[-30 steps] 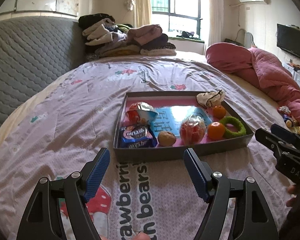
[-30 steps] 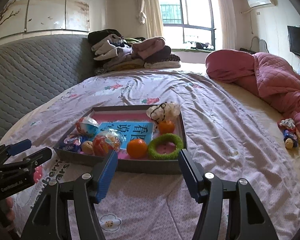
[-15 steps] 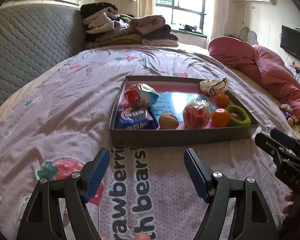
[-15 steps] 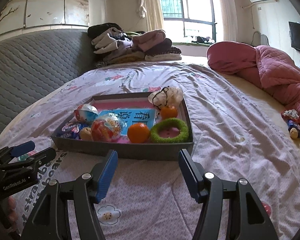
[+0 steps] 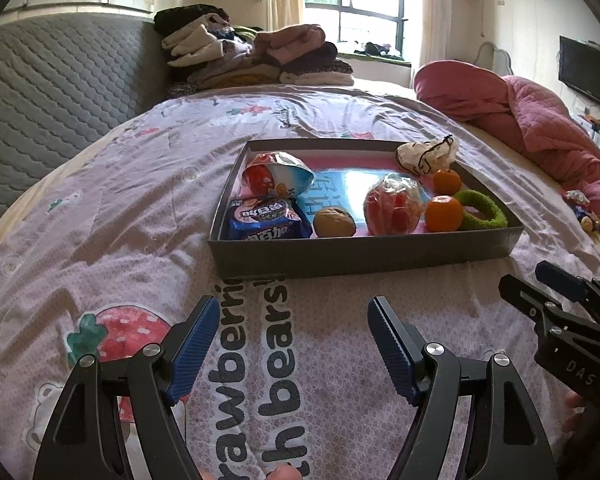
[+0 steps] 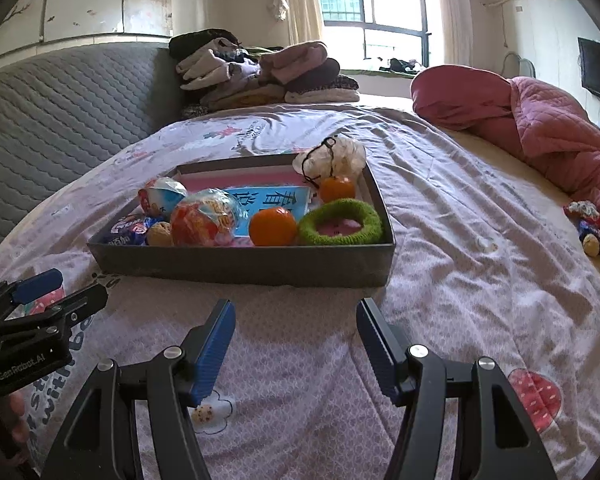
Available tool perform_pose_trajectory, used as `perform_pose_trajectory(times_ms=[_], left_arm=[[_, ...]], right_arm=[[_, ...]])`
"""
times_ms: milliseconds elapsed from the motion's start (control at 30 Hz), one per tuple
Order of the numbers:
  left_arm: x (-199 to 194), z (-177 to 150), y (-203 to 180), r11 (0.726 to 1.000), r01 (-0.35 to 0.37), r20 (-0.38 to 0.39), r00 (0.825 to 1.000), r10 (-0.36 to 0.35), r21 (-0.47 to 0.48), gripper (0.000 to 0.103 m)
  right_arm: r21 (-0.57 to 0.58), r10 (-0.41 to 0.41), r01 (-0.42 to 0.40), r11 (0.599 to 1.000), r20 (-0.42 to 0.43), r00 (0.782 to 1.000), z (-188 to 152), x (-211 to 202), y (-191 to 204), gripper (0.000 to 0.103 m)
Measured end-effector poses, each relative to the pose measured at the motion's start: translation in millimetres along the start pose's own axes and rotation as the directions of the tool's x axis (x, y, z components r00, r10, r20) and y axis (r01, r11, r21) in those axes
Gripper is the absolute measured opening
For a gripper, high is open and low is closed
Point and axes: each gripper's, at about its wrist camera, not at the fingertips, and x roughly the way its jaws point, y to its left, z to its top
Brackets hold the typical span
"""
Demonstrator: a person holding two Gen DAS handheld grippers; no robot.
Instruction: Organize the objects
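Bedspread (image 5: 140,208) in pale lilac, printed with strawberries and bears, carries a shallow grey box tray (image 5: 364,254) near its middle. Inside the tray, along the left wall, lie a red-and-blue snack pouch (image 5: 274,176) at the far end and a blue biscuit packet (image 5: 266,220) in the near left corner. Just beside the packet, against the near wall, sits a walnut (image 5: 334,222), then a clear-wrapped red sweet ball (image 5: 394,210) and a mandarin (image 5: 444,213). A second mandarin (image 5: 447,181) lies farther back, close to a white drawstring pouch (image 5: 426,155) that rests on the far right corner of the rim. A green fuzzy ring (image 5: 482,214) fills the near right corner, touching the nearer mandarin as far as the fisheye lets one judge. A blue card with printed characters (image 6: 278,204) lies flat on the pink floor of the tray.

The left gripper (image 5: 292,322) hangs over the bedspread short of the tray's near wall, jaws spread wide with nothing between them. The right gripper (image 6: 296,322) is likewise short of the near wall, jaws wide apart and empty. Folded clothes (image 6: 260,72) are stacked at the far edge of the bed, and a pink quilt (image 6: 540,120) is bunched along the right edge.
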Motion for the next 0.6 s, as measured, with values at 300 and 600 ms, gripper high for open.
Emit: perform_pose_trajectory(times_ms=[300, 600], left_arm=[[0.3, -2.7, -0.9, 1.000, 0.001, -0.006, 1.000, -0.001, 0.006, 0.077], [-2.7, -2.5, 0.9, 1.000, 0.006, -0.003, 1.000, -0.006, 0.003, 0.077]], right_arm=[[0.007, -0.014, 0.015, 1.000, -0.020, 1.000, -5.0, 2.6, -3.1, 0.062], [0.002, -0.012, 0.012, 1.000, -0.020, 1.000, -7.5, 0.1, -1.2, 0.062]])
